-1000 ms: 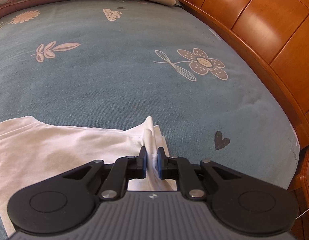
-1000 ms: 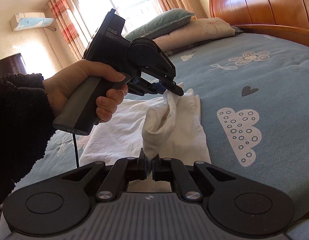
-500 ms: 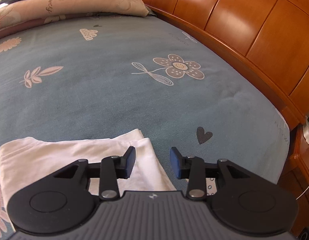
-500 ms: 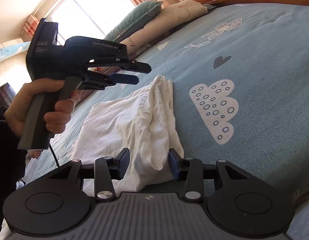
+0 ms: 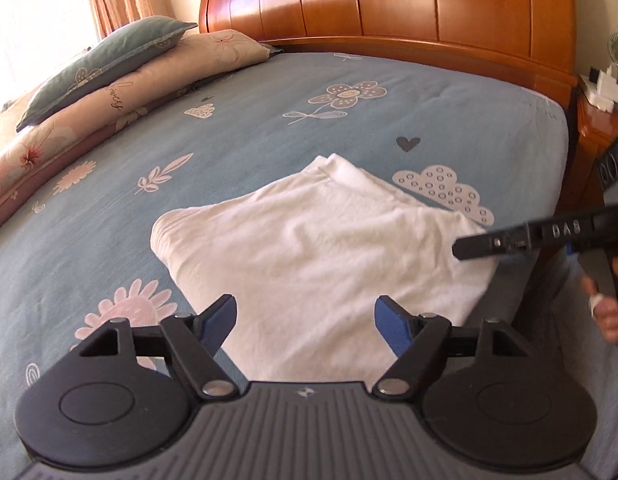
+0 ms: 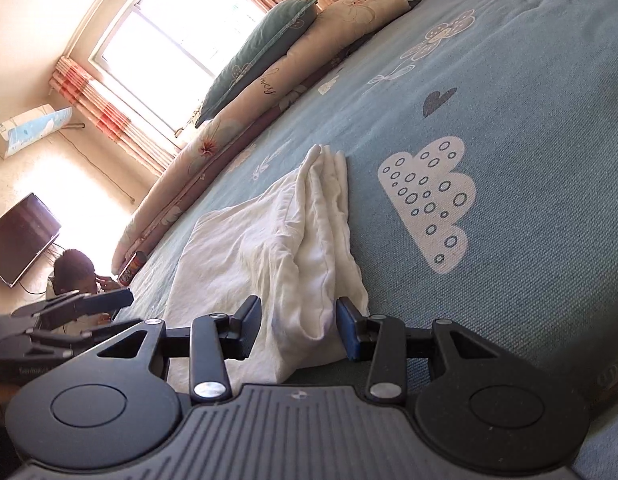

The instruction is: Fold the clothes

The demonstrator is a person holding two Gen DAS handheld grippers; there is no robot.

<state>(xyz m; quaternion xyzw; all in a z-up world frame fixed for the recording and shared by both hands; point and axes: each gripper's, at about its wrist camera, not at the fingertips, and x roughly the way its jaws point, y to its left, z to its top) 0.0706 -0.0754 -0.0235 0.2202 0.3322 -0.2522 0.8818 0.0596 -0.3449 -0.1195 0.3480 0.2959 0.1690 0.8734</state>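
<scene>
A white garment point(image 5: 321, 248) lies folded in a rough rectangle on the blue patterned bed sheet point(image 5: 269, 120). My left gripper point(image 5: 305, 320) is open and empty, pulled back over the garment's near edge. My right gripper point(image 6: 297, 322) is open; its jaws stand either side of the garment's bunched near corner point(image 6: 305, 276) without closing on it. The right gripper also shows in the left wrist view point(image 5: 481, 246) at the garment's right edge. The left gripper shows in the right wrist view point(image 6: 69, 308) at lower left, off the cloth.
Pillows point(image 5: 121, 76) lie along the far side of the bed. A wooden headboard point(image 5: 389, 4) stands behind. A nightstand point(image 5: 601, 116) is at the right. A person point(image 6: 75, 272) sits beyond the bed near a TV point(image 6: 19, 236).
Both grippers have let go of the garment and opened. The garment dropped flat onto the bed. The left gripper has drawn back and risen, the right has stayed low at the corner.
</scene>
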